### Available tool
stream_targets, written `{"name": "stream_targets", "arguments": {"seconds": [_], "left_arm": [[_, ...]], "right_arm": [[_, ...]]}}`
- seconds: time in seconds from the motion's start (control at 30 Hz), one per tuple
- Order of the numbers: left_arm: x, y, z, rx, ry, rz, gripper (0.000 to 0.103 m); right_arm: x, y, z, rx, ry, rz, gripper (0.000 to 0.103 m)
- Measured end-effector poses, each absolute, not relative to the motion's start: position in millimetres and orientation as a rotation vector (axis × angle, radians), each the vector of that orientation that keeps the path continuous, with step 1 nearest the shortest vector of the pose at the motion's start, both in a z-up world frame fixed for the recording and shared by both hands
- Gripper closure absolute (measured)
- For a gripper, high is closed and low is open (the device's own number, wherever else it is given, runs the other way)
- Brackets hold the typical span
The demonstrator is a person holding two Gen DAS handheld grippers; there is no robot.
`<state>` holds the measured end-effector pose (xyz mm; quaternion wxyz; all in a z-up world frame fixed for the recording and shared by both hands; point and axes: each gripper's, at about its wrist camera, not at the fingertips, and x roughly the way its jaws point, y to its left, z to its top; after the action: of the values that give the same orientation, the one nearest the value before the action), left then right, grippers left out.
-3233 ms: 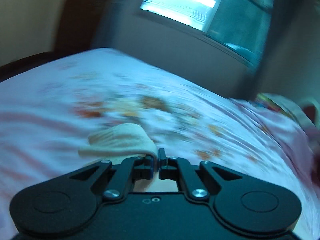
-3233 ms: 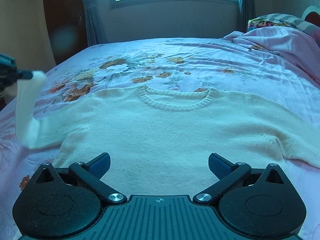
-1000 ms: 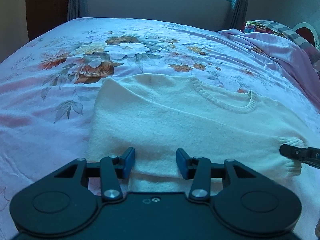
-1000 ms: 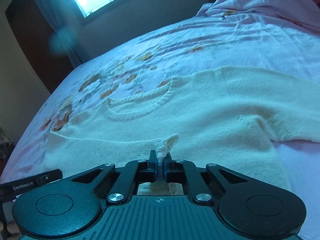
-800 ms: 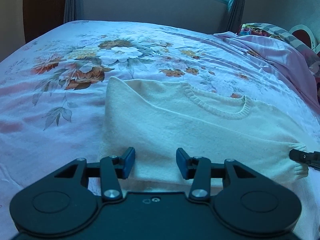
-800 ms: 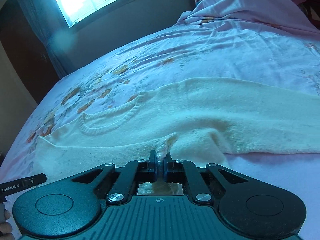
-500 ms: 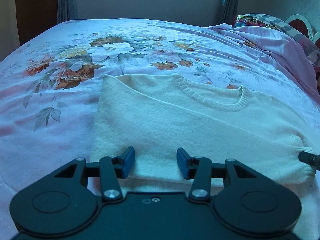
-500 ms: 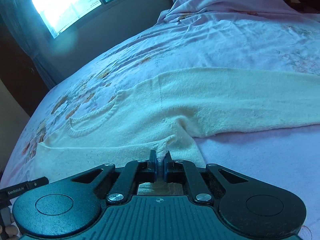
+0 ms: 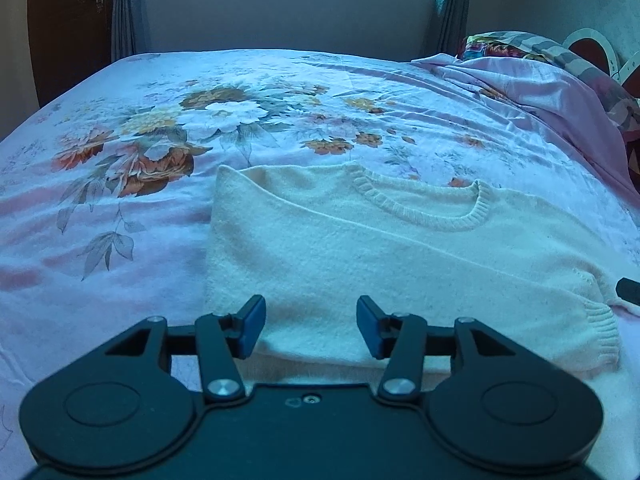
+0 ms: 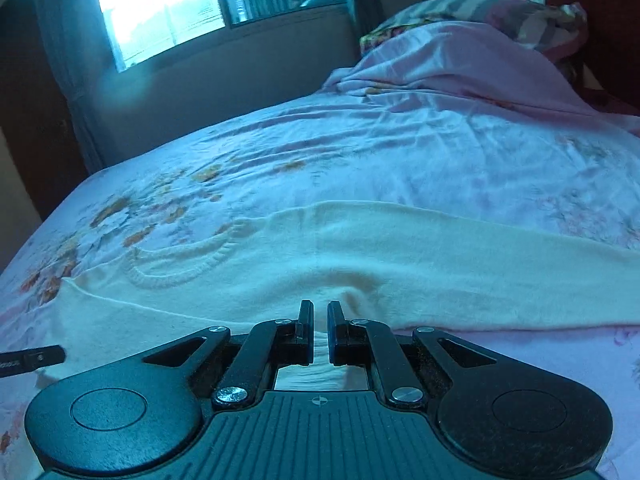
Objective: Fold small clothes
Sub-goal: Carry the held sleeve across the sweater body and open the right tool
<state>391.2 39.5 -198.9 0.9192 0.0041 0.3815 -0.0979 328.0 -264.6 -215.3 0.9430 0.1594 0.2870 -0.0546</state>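
A cream knit sweater [image 9: 360,248] lies flat on the floral bedsheet [image 9: 160,140], neckline away from me. Its left sleeve is folded across the body, with the ribbed cuff [image 9: 600,328] at the right. My left gripper [image 9: 311,326] is open and empty, just above the sweater's lower left part. In the right wrist view the sweater [image 10: 360,256] spreads ahead, and its right sleeve [image 10: 540,280] stretches out to the right. My right gripper [image 10: 319,322] has its jaws slightly apart with nothing between them, low over the sweater's lower edge.
A rumpled pink blanket [image 9: 540,84] and pillows [image 10: 480,12] lie at the bed's right end. A window [image 10: 160,4] and curtains are on the far wall. The tip of the other gripper shows at the right edge [image 9: 628,290] and at the left [image 10: 32,356].
My right gripper has let go of the folded sleeve's cuff and its jaws have parted slightly. The left sleeve now lies across the body. The left gripper stays open and has hardly moved.
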Motion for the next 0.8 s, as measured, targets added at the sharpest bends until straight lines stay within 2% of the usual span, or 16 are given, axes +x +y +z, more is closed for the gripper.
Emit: {"name": "stream_targets", "arguments": {"seconds": [0.2, 0.3, 0.43, 0.5, 0.63, 0.8], "left_arm": [[444, 34, -217, -0.013, 0.829, -0.188, 0.054], [473, 32, -222, -0.014, 0.818, -0.152, 0.048], [490, 29, -221, -0.028, 0.817, -0.103, 0.047], [480, 25, -220, 0.003, 0.816, -0.108, 0.047], [437, 22, -215, 0.050, 0.809, -0.151, 0.047], [379, 17, -216, 0.060, 0.810, -0.182, 0.041]], "right_arm": [[360, -244, -251, 0.207, 0.745, -0.088, 0.097], [354, -259, -261, 0.280, 0.736, -0.066, 0.097], [349, -253, -247, 0.250, 0.705, -0.078, 0.097], [354, -251, -258, 0.211, 0.749, -0.078, 0.097], [343, -256, -243, 0.269, 0.719, -0.059, 0.097], [335, -246, -251, 0.211, 0.767, -0.054, 0.097]]}}
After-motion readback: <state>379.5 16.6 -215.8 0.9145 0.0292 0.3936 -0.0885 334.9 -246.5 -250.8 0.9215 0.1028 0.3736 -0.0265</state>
